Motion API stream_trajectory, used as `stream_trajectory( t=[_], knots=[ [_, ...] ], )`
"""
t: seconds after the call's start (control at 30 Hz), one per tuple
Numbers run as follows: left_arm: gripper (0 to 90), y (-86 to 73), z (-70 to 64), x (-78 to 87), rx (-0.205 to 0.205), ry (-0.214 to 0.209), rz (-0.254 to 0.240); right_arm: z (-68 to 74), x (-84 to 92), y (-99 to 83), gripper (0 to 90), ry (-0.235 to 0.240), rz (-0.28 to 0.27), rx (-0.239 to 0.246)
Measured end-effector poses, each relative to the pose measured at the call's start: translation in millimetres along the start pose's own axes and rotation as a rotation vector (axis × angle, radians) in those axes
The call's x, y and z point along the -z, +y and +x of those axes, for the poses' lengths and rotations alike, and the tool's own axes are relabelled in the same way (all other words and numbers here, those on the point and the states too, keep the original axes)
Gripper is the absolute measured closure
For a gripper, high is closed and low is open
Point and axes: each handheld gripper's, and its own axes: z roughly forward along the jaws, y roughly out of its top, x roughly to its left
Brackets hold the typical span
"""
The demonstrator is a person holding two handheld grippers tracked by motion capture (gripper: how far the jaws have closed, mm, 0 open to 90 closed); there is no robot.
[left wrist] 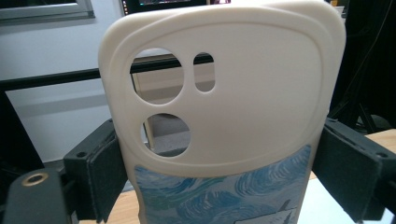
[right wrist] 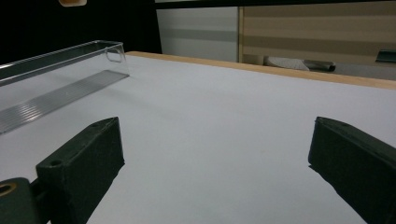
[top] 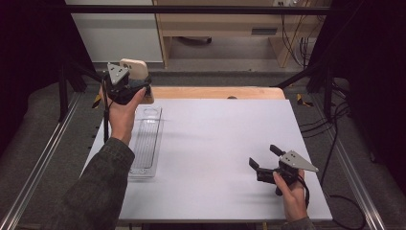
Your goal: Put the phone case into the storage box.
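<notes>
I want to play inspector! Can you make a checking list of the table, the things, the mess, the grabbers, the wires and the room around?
Surface: pale grey table top with a wooden strip along its far edge.
Job's things: cream phone case with camera holes and a blue swirl picture, clamped between the left gripper's jaws, held up above the table's far left corner.
Clutter: clear plastic tray at the table's left.
Grippers: left gripper shut on the case; right gripper open, low over the near right of the table, holding nothing.
Cables: a black one trails from each gripper; more hang at the far right.
Surroundings: wooden furniture and dark curtains behind.
</notes>
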Motion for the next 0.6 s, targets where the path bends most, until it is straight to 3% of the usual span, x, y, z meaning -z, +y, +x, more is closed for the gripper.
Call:
stream_trajectory(
  t=[0.6],
  knots=[
    [10.7,-5.8,3.9,-10.4,0.029,0.033,-0.002,10.8,1.3,-0.9,3.3,0.026,-0.020,0.026]
  ],
)
